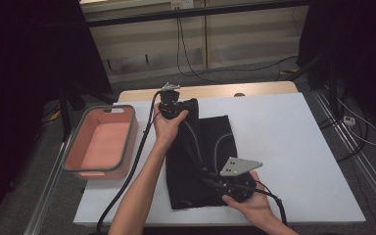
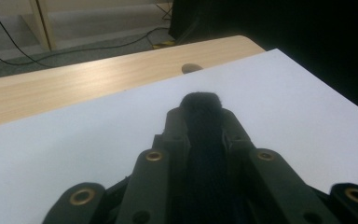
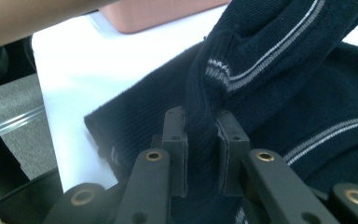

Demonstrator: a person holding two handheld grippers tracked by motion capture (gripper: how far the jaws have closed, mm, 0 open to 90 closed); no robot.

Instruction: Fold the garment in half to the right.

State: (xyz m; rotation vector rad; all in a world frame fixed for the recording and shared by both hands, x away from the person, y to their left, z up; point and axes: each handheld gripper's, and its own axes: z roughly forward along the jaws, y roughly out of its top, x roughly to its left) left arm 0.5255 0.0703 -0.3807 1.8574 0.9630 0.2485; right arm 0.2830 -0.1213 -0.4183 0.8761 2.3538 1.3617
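Dark knitted garment (image 1: 203, 161) on white table (image 1: 293, 147), pinched by left gripper (image 1: 172, 108) and right gripper (image 1: 225, 183), jaws clamped on cloth.

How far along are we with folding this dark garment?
Done: the dark garment lies partly folded on the white table. In hand: the left hand-held gripper and the right hand-held gripper each clamp a fold of it. Left: finishing the fold; the pink bin holds nothing.
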